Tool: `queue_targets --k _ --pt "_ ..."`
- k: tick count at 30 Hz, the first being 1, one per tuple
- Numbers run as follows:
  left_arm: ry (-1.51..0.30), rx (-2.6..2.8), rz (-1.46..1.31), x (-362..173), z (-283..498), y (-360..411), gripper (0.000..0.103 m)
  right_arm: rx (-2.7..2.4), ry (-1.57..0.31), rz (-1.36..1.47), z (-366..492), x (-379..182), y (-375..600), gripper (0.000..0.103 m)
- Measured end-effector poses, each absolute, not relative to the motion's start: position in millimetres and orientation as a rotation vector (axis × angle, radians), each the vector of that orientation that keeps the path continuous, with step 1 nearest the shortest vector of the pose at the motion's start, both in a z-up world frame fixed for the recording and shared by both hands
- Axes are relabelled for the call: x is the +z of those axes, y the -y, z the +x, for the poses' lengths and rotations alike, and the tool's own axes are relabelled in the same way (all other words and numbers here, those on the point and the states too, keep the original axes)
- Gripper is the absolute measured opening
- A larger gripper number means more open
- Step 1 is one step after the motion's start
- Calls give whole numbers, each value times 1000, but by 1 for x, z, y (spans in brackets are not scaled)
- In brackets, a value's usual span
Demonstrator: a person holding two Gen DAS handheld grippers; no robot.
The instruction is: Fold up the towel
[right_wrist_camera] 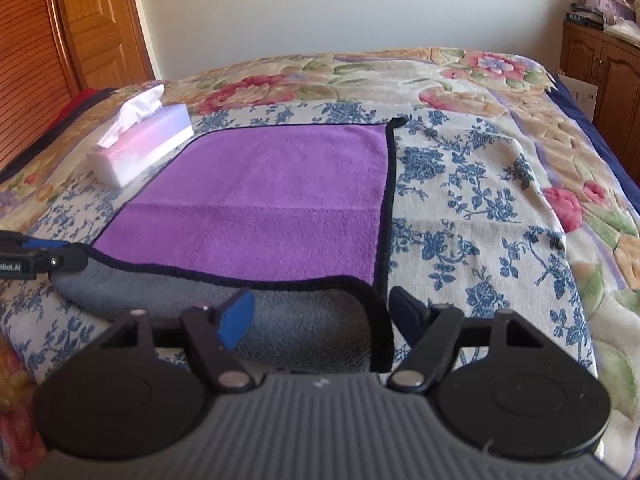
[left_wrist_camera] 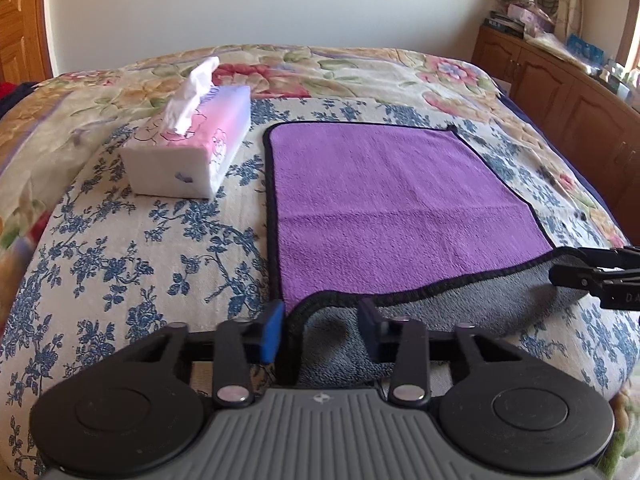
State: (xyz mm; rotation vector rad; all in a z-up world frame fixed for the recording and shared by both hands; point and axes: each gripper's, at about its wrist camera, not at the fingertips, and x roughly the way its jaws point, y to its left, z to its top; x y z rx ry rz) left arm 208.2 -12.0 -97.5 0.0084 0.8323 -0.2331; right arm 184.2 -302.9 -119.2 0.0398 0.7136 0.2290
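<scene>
Purple microfiber towel point(left_wrist_camera: 384, 200) lies flat on the bed point(left_wrist_camera: 120, 264), long axis running away from the cameras, near edge curled up grey-side. Left gripper point(left_wrist_camera: 320, 330) and right gripper point(right_wrist_camera: 320, 314): jaws wide apart, straddling near corners, gripping nothing.

Towel point(left_wrist_camera: 400, 208) lies flat on bed point(left_wrist_camera: 120, 300), near edge turned back over itself. Tissue box point(left_wrist_camera: 192, 148) on bed, just left of towel's far left corner. Left gripper point(left_wrist_camera: 320, 332) at towel's near left corner; right gripper point(right_wrist_camera: 320, 316) at near right corner. Cabinet point(left_wrist_camera: 560, 96) beside bed, right.
</scene>
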Motion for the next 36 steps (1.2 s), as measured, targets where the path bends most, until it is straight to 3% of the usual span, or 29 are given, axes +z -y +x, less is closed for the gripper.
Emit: queue_targets --k 5,8,16,24,36 --pt "-822 -241 20 -94 207 13 16 226 -729 48 185 -118 305 59" --pt "-821 -244 20 -94 207 12 10 213 -735 49 185 -116 308 50" --pt "-815 -270 33 -91 205 16 6 196 -742 40 186 -116 313 12" --pt "-809 -276 39 -89 203 17 6 207 -724 32 184 -110 314 5" --pt "-783 -272 33 -73 203 18 5 222 -674 33 182 -98 314 4"
